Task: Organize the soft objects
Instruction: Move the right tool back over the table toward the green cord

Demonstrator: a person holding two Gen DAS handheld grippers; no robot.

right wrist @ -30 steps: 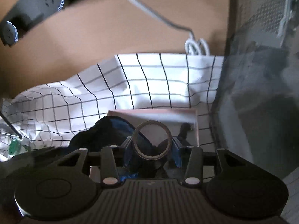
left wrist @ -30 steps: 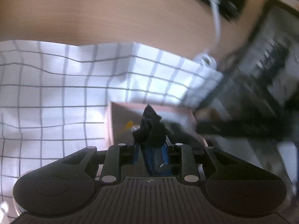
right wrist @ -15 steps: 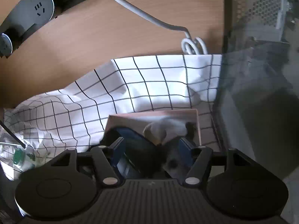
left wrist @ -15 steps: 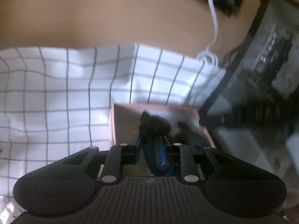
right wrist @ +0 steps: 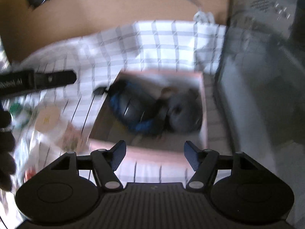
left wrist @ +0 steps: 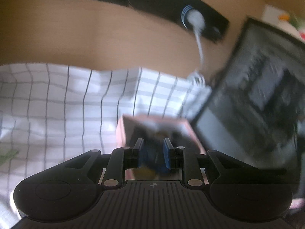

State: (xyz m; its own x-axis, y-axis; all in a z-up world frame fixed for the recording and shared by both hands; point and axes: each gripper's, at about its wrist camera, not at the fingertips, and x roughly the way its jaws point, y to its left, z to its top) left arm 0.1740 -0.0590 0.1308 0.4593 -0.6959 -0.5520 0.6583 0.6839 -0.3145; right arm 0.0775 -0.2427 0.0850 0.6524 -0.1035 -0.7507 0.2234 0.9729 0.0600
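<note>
The right hand-held gripper [right wrist: 154, 155] had pulled back, its jaws just opening, empty, leaving the soft things [right wrist: 152, 110] in the pink box [right wrist: 203, 118]. The left hand-held gripper [left wrist: 152, 154] looked nearly closed; I could not tell on what.

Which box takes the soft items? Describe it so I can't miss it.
On the white checked cloth covering the wooden table, look beside the dark case at the right edge. The pink open-topped box sits there, the only container, already holding dark blue and grey soft bundles.

An office desk: a wooden desktop [left wrist: 114, 43] carries a socket strip [left wrist: 144, 0] at its far edge, a computer case [right wrist: 266, 38] standing to the right.
</note>
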